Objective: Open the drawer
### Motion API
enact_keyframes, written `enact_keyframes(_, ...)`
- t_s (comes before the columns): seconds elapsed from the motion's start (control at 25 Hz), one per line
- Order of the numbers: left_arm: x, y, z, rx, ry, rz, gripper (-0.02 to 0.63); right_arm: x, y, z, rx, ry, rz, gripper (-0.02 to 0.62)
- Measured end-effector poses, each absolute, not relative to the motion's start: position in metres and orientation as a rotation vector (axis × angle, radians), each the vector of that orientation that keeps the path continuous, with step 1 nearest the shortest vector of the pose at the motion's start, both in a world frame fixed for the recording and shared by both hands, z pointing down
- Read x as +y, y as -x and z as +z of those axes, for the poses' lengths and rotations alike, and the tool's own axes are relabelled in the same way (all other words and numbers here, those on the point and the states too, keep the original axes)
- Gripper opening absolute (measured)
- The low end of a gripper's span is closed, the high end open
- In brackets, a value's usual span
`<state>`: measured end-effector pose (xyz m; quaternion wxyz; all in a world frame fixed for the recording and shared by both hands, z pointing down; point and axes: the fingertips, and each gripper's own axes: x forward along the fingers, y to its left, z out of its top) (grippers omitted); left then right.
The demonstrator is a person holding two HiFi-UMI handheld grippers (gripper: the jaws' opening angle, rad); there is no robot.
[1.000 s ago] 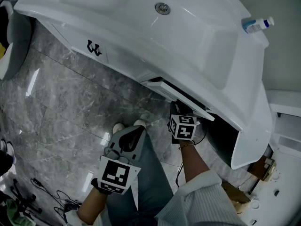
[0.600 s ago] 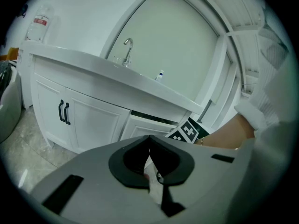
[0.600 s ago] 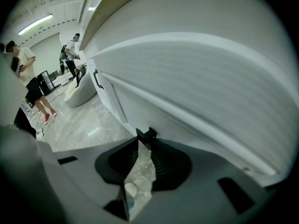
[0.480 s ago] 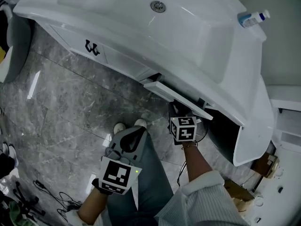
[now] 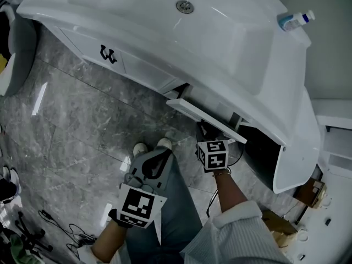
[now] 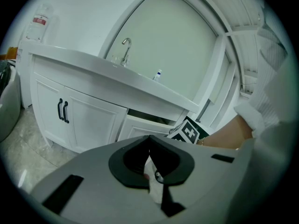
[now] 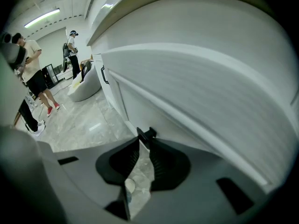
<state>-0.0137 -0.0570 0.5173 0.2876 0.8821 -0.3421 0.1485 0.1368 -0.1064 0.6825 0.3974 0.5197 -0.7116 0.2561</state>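
The white drawer of the vanity stands partly pulled out below the counter, with a dark gap behind its front. My right gripper reaches under that front; its jaws are closing, and a small black part, apparently the drawer handle, is pinched at their tips. The drawer front fills the right gripper view. My left gripper hangs lower, above the person's legs, shut and holding nothing. From the left gripper view I see the drawer ajar and the right gripper's marker cube.
A cabinet door with black handles is left of the drawer, and a dark open compartment is to its right. A small bottle lies on the counter. Cables trail on the marble floor. People stand farther off.
The drawer front has slid farther out from the vanity, and my right gripper has drawn back with it. The left gripper has stayed put.
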Motion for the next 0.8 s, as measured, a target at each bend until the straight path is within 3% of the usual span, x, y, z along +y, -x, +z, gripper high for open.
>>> enact_keyframes(0.8,-0.056,0.018,0.516,-0.905,-2.367,0.41,0.017,-0.068,-0.118,0.68,-1.848,-1.21,0.555,0.052)
